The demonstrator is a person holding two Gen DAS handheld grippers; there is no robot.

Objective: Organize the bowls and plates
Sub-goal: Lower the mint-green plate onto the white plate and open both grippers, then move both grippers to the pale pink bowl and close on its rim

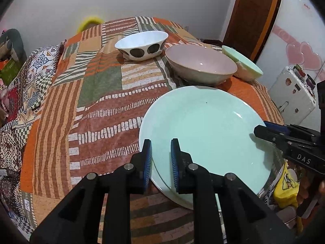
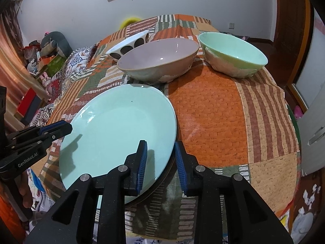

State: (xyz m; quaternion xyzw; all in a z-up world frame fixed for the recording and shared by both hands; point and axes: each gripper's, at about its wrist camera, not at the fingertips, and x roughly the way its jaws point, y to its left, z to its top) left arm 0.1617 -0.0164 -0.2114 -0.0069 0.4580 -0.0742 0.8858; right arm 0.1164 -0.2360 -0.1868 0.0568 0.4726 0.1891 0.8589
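A pale green plate [image 1: 205,134] [image 2: 119,130] lies at the near edge of the cloth-covered table, on top of a darker plate whose rim shows in the right wrist view [image 2: 162,180]. My left gripper [image 1: 161,160] is open with its jaws either side of the plate's left rim. My right gripper [image 2: 160,161] is open with its jaws either side of the plate's right rim. Behind stand a white bowl with dark dots [image 1: 142,44] [image 2: 128,44], a pinkish-grey bowl [image 1: 201,65] [image 2: 158,59] and a green bowl [image 1: 241,65] [image 2: 233,53].
The table carries an orange, brown and green patchwork cloth [image 1: 97,105] [image 2: 213,118]. A white suitcase [image 1: 292,93] stands to the right of the table. Boxes and toys [image 2: 40,61] lie to the left.
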